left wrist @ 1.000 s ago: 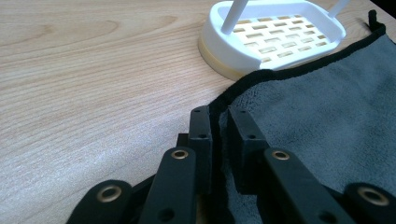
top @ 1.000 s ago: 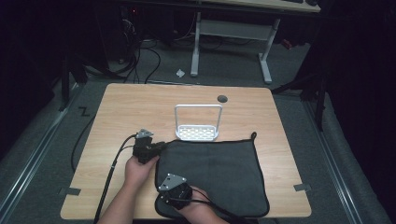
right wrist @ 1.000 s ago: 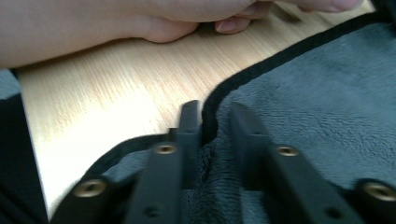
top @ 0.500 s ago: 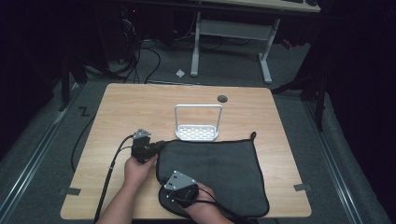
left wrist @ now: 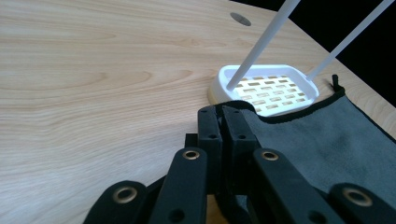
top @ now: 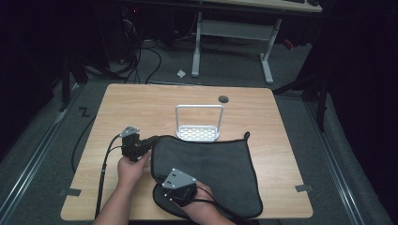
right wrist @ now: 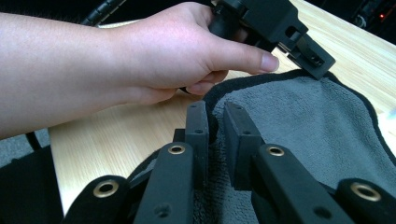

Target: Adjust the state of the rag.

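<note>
Looking down from the high view, a wooden tabletop (top: 141, 103) carries a dark grey cloth (top: 211, 168) spread over its near right part. A white wire rack (top: 198, 124) stands just beyond the cloth's far edge. The left tool (top: 151, 142), held in the person's left hand (top: 131, 169), sits at the cloth's far left corner. The right tool (top: 162, 193) rests at the cloth's near left edge, with the right hand (top: 199, 206) behind it.

From the left gripper view, the left tool (left wrist: 223, 122) has its black jaws pressed together on the black-trimmed corner of the cloth (left wrist: 327, 135). The white rack (left wrist: 264, 88) lies just past that corner, its two thin posts rising upward. Bare tabletop (left wrist: 93, 70) stretches away to the left.

From the right gripper view, the right tool (right wrist: 217, 135) has its jaws close together with a narrow gap between them, astride a raised fold of the cloth (right wrist: 303, 121); whether they actually pinch it cannot be told. Beyond them, the left hand (right wrist: 154, 56) holds the left tool (right wrist: 315, 63), its tip meeting the cloth's border.
</note>
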